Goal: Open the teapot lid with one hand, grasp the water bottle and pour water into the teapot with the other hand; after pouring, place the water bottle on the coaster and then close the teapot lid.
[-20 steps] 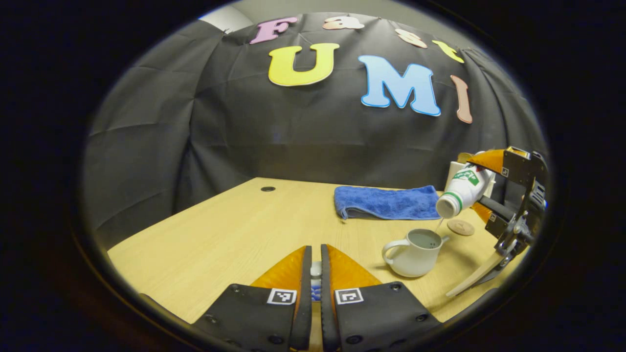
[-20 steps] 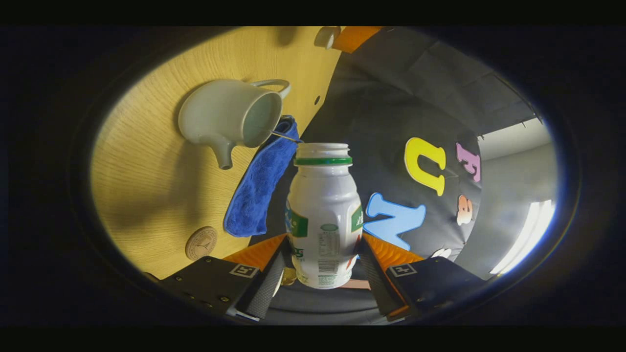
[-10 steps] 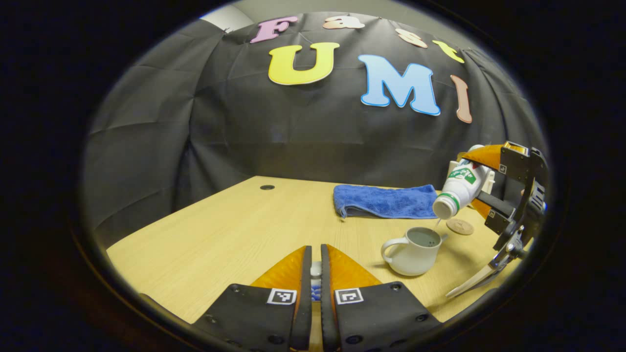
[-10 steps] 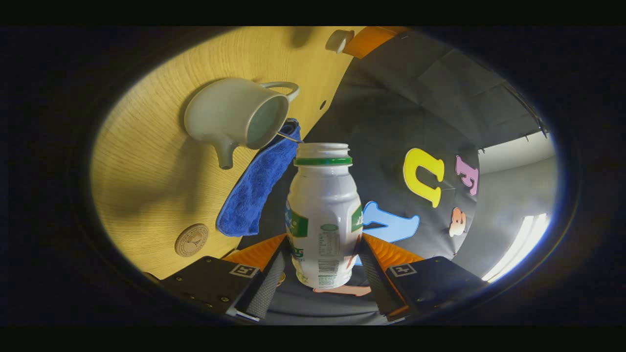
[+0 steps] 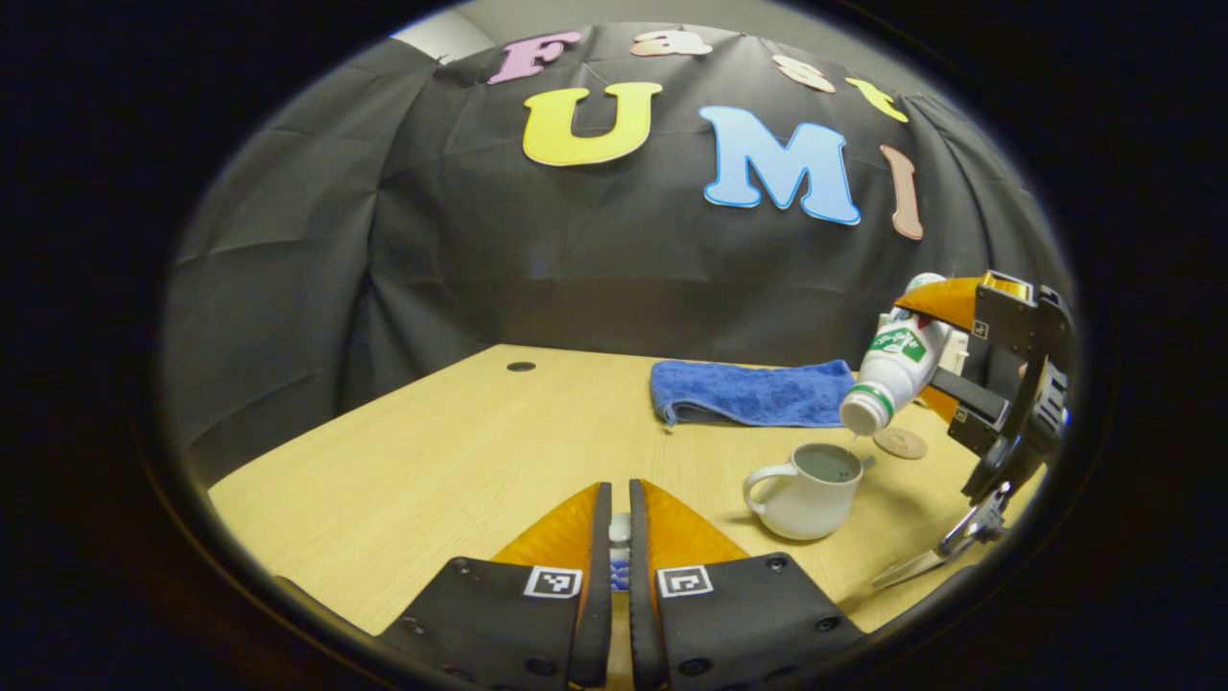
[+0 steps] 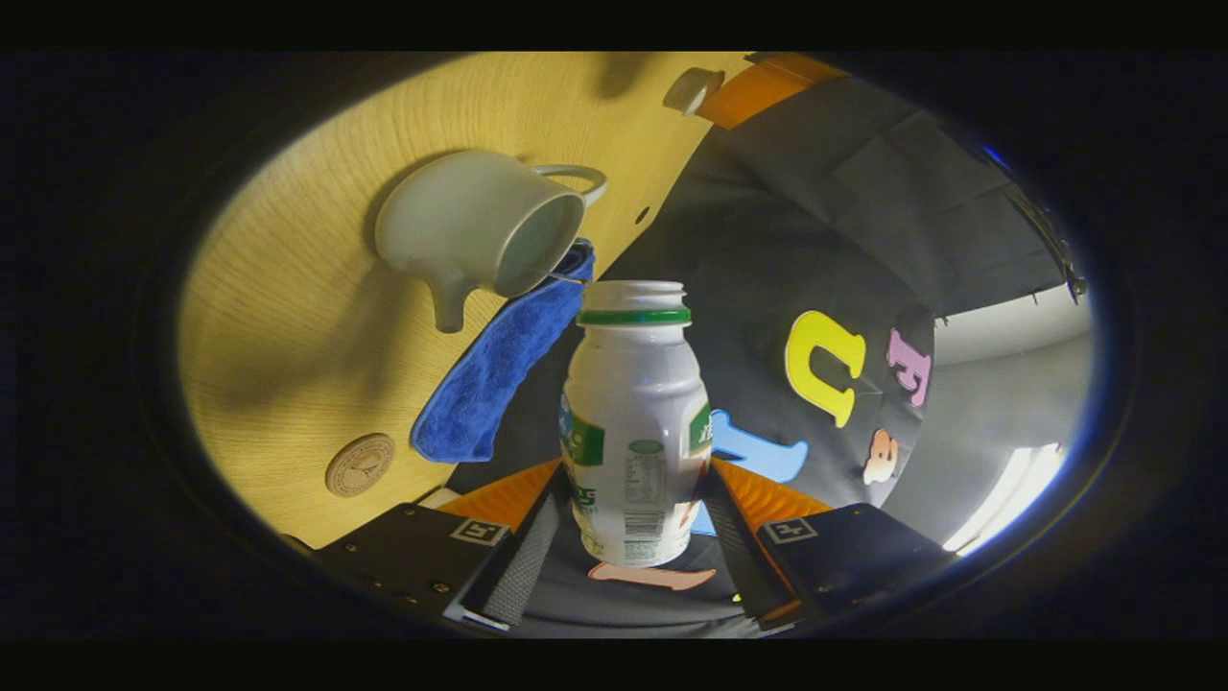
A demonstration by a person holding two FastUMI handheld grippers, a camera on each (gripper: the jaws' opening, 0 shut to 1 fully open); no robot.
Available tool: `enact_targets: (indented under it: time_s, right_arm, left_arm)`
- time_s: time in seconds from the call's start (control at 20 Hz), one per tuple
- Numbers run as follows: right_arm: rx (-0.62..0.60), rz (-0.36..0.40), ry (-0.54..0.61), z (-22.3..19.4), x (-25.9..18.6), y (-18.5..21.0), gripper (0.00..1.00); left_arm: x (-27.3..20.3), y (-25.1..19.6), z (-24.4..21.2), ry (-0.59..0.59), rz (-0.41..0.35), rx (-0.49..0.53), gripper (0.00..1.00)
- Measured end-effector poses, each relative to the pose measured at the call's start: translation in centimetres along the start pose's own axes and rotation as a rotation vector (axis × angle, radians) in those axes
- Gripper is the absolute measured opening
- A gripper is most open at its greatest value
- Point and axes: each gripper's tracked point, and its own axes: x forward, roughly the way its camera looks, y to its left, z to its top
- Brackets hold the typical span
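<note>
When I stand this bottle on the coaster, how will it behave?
Likely light: the water bottle is tipped, draining into the teapot. Tall and narrow, it may topple easily. The coaster looks small, so centre it.

The white water bottle point(image 5: 892, 369) with a green neck ring tilts mouth-down over the open white teapot point(image 5: 806, 488). A thin stream falls into the teapot. The round coaster point(image 5: 900, 442) lies just behind the teapot.
</note>
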Motion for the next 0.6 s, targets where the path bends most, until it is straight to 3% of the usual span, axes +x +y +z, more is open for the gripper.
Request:
enact_targets:
  time_s: [0.2, 0.25, 0.45, 0.5, 0.6]
  right_arm:
    - [0.072, 0.005, 0.004, -0.4, -0.1, 0.2, 0.81]
    - [0.109, 0.012, 0.005, -0.4, -0.1, 0.3, 0.81]
    - [0.290, 0.054, 0.025, -0.1, -0.4, 1.8, 0.81]
    - [0.330, 0.070, 0.036, -0.2, -0.7, 2.2, 0.81]
    - [0.397, 0.096, 0.057, -0.3, -0.6, 3.1, 0.81]
  left_arm:
    - [0.0, 0.0, 0.1, -0.003, -0.001, 0.000, 0.15]
    - [0.0, -0.1, 0.1, -0.005, -0.002, 0.001, 0.19]
    - [0.0, -0.2, 0.4, -0.013, -0.018, 0.000, 0.19]
    - [-0.1, -0.2, 0.4, -0.016, -0.020, 0.001, 0.15]
    - [-0.1, -0.3, 0.5, -0.023, -0.026, 0.002, 0.19]
